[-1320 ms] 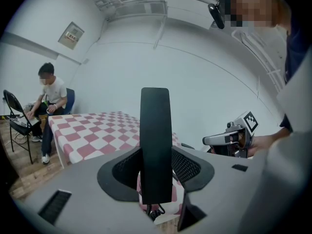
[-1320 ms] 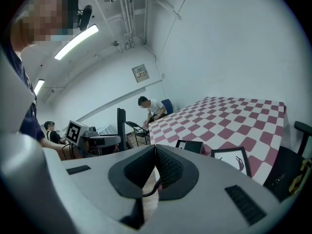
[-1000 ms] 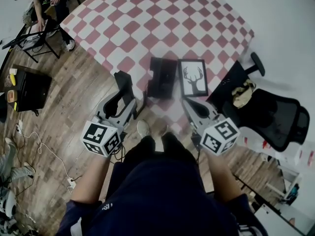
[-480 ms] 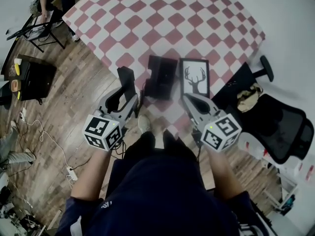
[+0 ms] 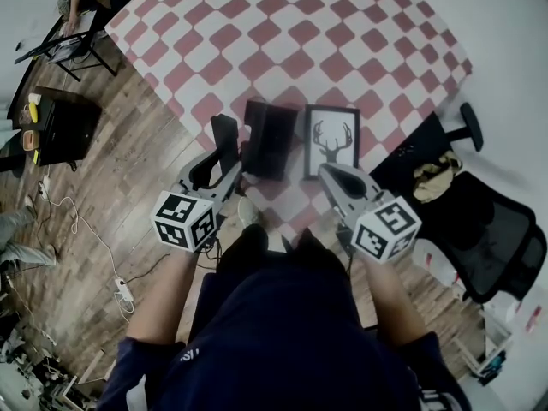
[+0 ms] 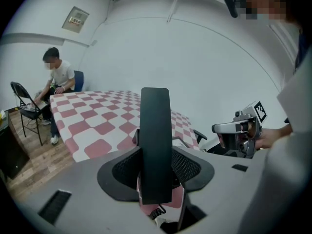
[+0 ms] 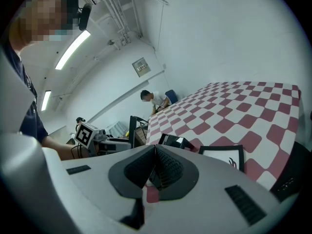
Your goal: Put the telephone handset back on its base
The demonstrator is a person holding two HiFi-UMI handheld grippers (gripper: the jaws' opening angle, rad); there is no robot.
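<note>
The black telephone handset [image 5: 225, 137] stands upright between the jaws of my left gripper [image 5: 221, 171], which is shut on it; it fills the middle of the left gripper view as a tall black bar [image 6: 155, 145] with its coiled cord [image 6: 155, 214] hanging below. The black telephone base [image 5: 268, 139] sits on the red-and-white checkered table [image 5: 282, 32] near the front edge, just right of the handset and apart from it. My right gripper [image 5: 330, 171] hovers at the table's front edge, jaws shut on nothing [image 7: 155, 172]. The base [image 7: 174, 141] shows beyond them.
A black-framed deer picture [image 5: 330, 141] lies right of the base. A black office chair [image 5: 484, 225] stands to the right. On the wooden floor at left are a black box [image 5: 56, 131], cables and a power strip [image 5: 123, 291]. A person [image 6: 58, 79] sits at the table's far corner.
My left gripper has carried the handset to the right, closer to the base. The right gripper has held about the same place, still shut.
</note>
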